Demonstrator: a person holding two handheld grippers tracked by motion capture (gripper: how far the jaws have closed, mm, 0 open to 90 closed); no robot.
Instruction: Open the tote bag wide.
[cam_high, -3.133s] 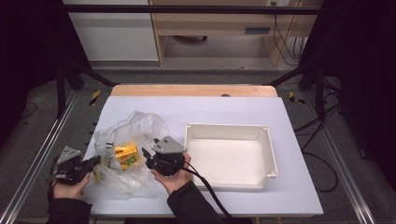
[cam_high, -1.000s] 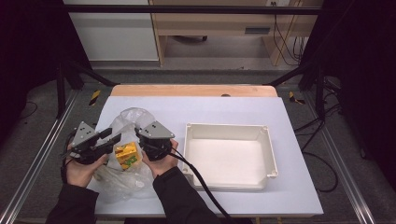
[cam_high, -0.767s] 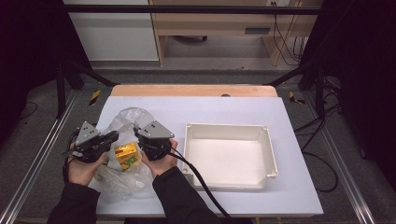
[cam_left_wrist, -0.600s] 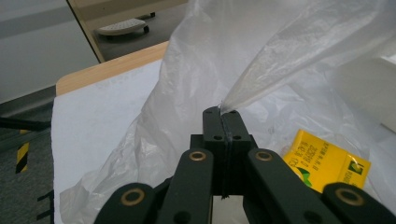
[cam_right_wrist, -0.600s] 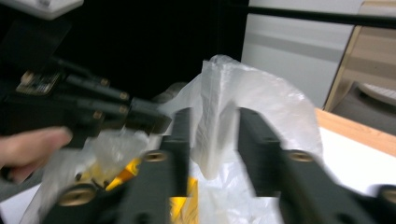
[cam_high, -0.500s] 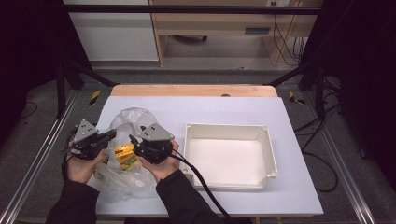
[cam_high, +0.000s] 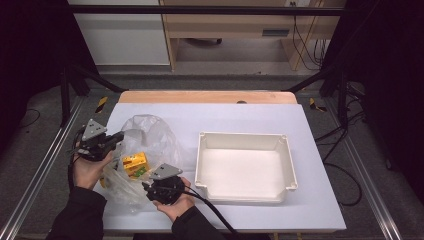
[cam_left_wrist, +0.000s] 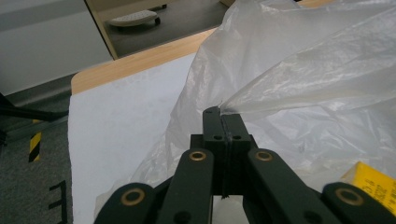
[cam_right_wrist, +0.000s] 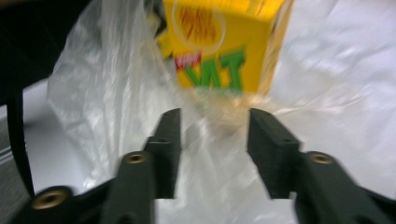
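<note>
"VITA", upside down, on yellow carton (cam_right_wrist: 219, 42)

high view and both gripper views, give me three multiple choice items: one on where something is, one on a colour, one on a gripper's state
1. Where does the white tray stand relative to the clear plastic bag?
A. to its right
B. to its left
C. on top of it

2. What is the main colour of the carton inside the bag?
A. blue
B. yellow
C. white

3. How stands the left gripper?
A. wide open over the tray
B. open beside the carton
C. shut on the bag's film

Key: 1 A, the high view shows the tray right of the bag. 2 B, the right gripper view shows a yellow carton with green letters. 3 C, the left gripper view shows its jaws together, pinching film.
</note>
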